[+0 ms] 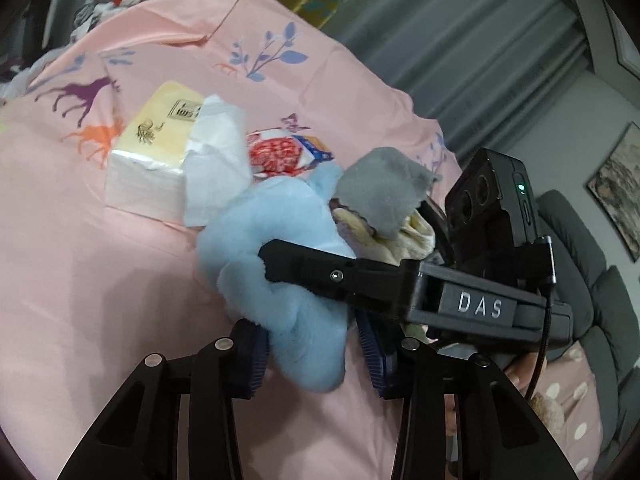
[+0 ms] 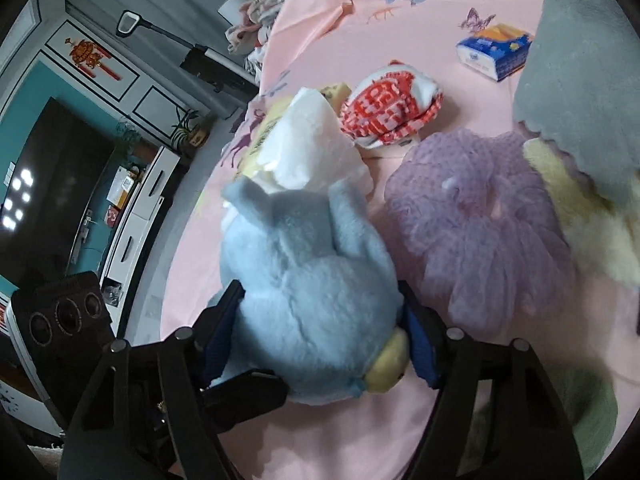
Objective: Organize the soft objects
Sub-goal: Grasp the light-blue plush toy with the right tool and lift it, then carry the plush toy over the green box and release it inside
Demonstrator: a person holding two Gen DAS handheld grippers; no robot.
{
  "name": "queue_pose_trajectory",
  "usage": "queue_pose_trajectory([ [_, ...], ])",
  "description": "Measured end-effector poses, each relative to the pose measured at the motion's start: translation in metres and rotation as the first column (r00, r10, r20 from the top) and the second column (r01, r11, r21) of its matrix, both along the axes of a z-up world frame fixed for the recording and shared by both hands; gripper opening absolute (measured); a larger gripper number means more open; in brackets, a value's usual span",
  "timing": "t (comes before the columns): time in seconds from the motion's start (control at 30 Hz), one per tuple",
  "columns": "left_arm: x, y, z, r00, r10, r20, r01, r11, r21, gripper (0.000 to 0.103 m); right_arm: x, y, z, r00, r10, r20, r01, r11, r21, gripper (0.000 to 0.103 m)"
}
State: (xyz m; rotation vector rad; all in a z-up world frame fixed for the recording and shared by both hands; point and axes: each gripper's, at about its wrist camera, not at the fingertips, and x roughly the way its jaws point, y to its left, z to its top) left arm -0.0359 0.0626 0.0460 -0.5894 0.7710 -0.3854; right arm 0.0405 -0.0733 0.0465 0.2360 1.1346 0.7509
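A light blue plush toy [image 1: 276,240] with a pale yellow tip [image 2: 390,366] lies on the pink printed sheet [image 1: 100,280]. My right gripper [image 2: 320,328] is shut on the blue plush [image 2: 304,280], its blue pads pressing both sides; one of its fingers [image 1: 320,272] crosses the left wrist view. My left gripper [image 1: 312,348] is open, its jaws either side of the plush's lower end. A purple mesh puff [image 2: 476,220], a grey cloth [image 2: 580,80] over a cream plush [image 2: 592,224], and a red-and-white cloth [image 2: 392,108] lie close by.
A yellow tissue pack [image 1: 152,148] with a white tissue sticking out [image 1: 216,152] lies behind the plush. A blue tissue pack [image 2: 496,52] sits farther back. Clothes [image 2: 256,20] are piled at the bed's far edge. A grey sofa [image 1: 592,280] stands at the right.
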Motion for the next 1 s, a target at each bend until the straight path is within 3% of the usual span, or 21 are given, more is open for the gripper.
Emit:
queue_pose_trajectory([
  [0.33,-0.028,-0.037,0.054,0.979,-0.13,0.158,0.124,0.991,0.044,0.041,-0.042,-0.035,0.063,0.982,-0.096,0.16,0.097,0.995,0.006,0.072],
  [0.53,-0.026,-0.083,0.086,0.957,-0.21,0.199,0.199,0.977,0.075,0.041,-0.053,-0.076,0.095,0.958,-0.184,0.218,0.192,0.981,-0.016,0.072],
  [0.73,-0.015,-0.148,0.115,0.915,-0.311,0.257,0.275,0.947,0.166,0.041,-0.062,-0.143,0.121,0.913,-0.322,0.249,0.314,0.947,0.071,0.072],
  [1.0,0.002,-0.225,0.123,0.863,-0.437,0.253,0.4,0.898,0.185,0.041,-0.075,-0.226,0.128,0.825,-0.506,0.252,0.497,0.861,0.106,0.073],
])
